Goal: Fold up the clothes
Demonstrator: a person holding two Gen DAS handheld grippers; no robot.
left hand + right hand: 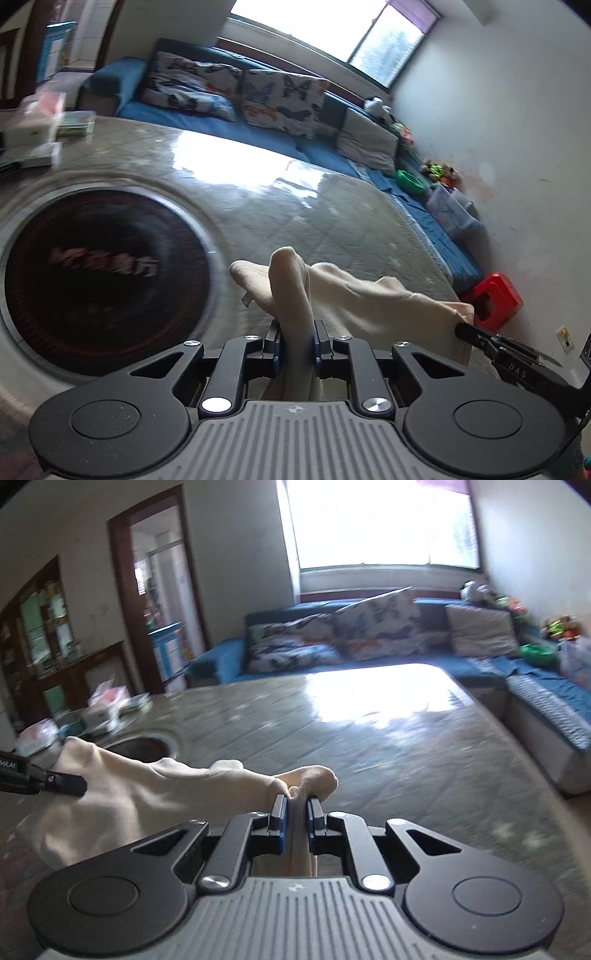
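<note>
A cream-coloured garment (354, 295) hangs stretched between my two grippers above the grey quilted table top (295, 206). My left gripper (297, 328) is shut on one bunched end of it, and a fold of cloth stands up between the pads. In the right wrist view my right gripper (296, 805) is shut on the other end of the cream garment (147, 794). Each camera catches the other gripper's tip on the cloth: the right gripper (466, 329) at the lower right, the left gripper (75, 785) at the left.
A round dark heater plate (107, 277) is set into the table at the left. Boxes and packets (37, 125) lie at the table's far left. A blue corner sofa (406, 664) with butterfly cushions runs behind and right. A red stool (493, 299) stands by the wall.
</note>
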